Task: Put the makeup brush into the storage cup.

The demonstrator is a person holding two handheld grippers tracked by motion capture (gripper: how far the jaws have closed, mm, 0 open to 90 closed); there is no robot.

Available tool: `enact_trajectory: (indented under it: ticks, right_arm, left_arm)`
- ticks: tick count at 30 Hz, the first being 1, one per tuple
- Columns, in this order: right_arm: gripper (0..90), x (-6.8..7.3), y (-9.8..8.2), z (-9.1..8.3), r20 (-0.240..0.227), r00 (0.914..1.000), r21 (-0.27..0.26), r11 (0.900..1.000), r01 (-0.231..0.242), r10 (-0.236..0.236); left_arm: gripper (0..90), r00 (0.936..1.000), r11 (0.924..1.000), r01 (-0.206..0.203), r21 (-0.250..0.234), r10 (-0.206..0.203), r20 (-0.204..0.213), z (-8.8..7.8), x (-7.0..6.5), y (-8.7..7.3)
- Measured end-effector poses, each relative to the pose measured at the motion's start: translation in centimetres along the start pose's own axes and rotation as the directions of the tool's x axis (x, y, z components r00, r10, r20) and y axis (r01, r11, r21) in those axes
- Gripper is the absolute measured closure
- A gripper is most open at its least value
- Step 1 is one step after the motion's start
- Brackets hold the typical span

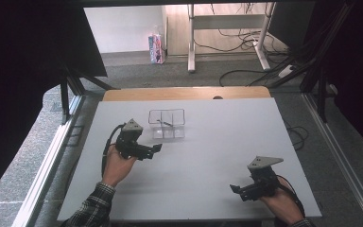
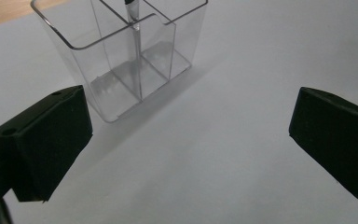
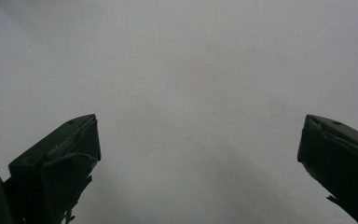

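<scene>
White table (image 1: pixel 208 156), grey floor beyond. Clear plastic organizer (image 1: pixel 166 124) stands upright at table's far middle, pen (image 2: pixel 133 14) leaning in one compartment. Left gripper (image 1: pixel 157 149) just beside it, jaws spread wide, nothing between. Right gripper (image 1: pixel 236 190) well apart at near right, jaws also spread, over bare table.

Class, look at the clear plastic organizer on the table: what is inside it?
A single pen stands in the organizer, leaning against a divider. The other compartments look empty. The pen's top is cut off from sight.
</scene>
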State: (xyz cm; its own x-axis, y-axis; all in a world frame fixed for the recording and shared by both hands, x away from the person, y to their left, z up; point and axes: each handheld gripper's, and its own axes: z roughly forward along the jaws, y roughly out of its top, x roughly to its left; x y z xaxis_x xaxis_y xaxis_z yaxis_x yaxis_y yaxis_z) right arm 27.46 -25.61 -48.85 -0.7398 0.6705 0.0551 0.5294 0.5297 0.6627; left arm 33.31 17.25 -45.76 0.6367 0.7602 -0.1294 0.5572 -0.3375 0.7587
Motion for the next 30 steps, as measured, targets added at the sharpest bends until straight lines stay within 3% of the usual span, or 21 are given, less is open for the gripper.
enact_trajectory:
  ticks: [22, 30]
  right_arm:
    - [0.0, 0.1, 0.0, 0.0, -0.005, 1.0000, 0.007, 1.000, 0.008, -0.008]
    - [0.0, 0.1, 0.0, 0.0, -0.002, 1.0000, 0.001, 1.000, 0.003, -0.003]
  left_arm:
    - [0.0, 0.9999, 1.0000, 0.002, 0.001, -0.002, -0.017, -1.5, -0.9, -2.3]
    - [0.0, 0.9995, 0.9999, -0.015, 0.002, 0.016, -0.028, -1.9, -1.2, -3.0]
